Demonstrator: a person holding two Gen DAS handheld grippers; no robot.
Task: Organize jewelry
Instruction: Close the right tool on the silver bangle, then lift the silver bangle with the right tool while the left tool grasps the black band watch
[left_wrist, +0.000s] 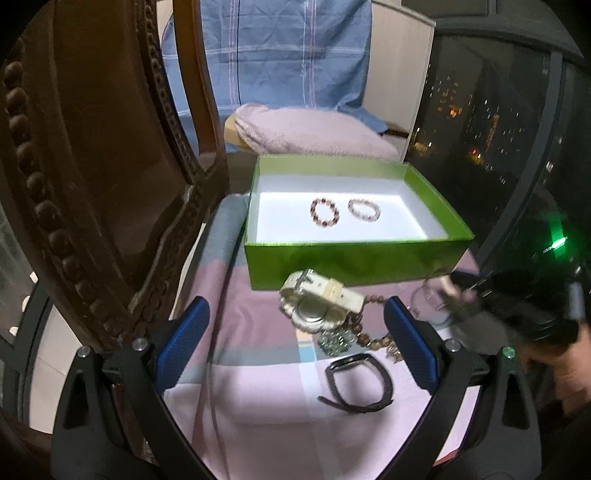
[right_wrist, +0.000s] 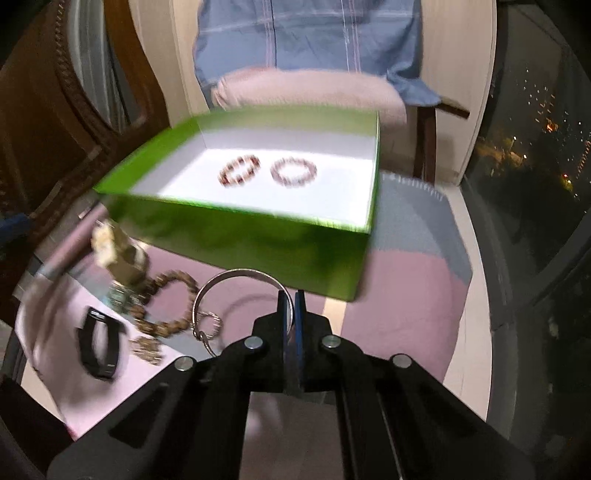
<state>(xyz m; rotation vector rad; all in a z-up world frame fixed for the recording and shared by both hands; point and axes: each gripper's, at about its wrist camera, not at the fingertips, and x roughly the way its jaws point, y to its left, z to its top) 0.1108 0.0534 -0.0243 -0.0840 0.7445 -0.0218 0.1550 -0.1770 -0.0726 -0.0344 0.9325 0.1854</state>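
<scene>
A green box (left_wrist: 354, 260) (right_wrist: 251, 243) with a white inside holds a dark red bead bracelet (left_wrist: 324, 211) (right_wrist: 240, 170) and a pale bead bracelet (left_wrist: 364, 208) (right_wrist: 294, 172). In front of it lie a white watch (left_wrist: 319, 301) (right_wrist: 118, 254), a brown bead string (left_wrist: 364, 332) (right_wrist: 166, 295), a small sparkly piece (left_wrist: 334, 341) and a black band (left_wrist: 358, 386) (right_wrist: 99, 350). My left gripper (left_wrist: 295, 347) is open above the watch and band. My right gripper (right_wrist: 291, 302) (left_wrist: 458, 284) is shut on a silver bangle (right_wrist: 236, 295) (left_wrist: 430, 299), held above the cloth.
A pink and grey cloth (left_wrist: 266, 387) (right_wrist: 399, 295) covers the surface. A carved wooden chair back (left_wrist: 92, 166) stands at the left. A chair with a pink cushion (left_wrist: 314, 133) (right_wrist: 306, 92) and blue fabric stands behind the box. A dark window (left_wrist: 498, 129) is at the right.
</scene>
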